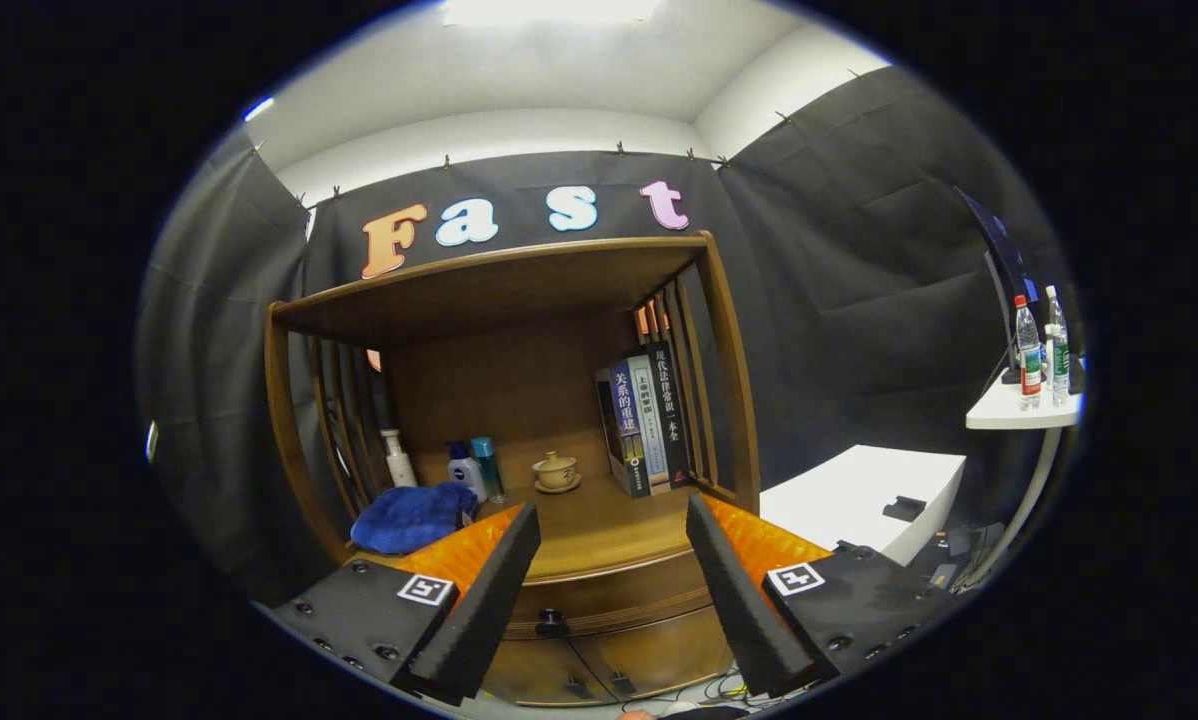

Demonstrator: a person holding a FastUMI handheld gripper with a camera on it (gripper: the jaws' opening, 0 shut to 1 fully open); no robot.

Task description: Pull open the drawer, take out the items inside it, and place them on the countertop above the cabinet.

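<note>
The claw [614, 515] is spread wide, holding nothing, its fingers framing the countertop [599, 535] and the shut drawer [599, 608] below, a curved wooden front with one dark knob [552, 623]. On the countertop sit one blue cloth [409, 517], three bottles [447, 468], one lidded cup [556, 470] and three books [647, 418].
</note>
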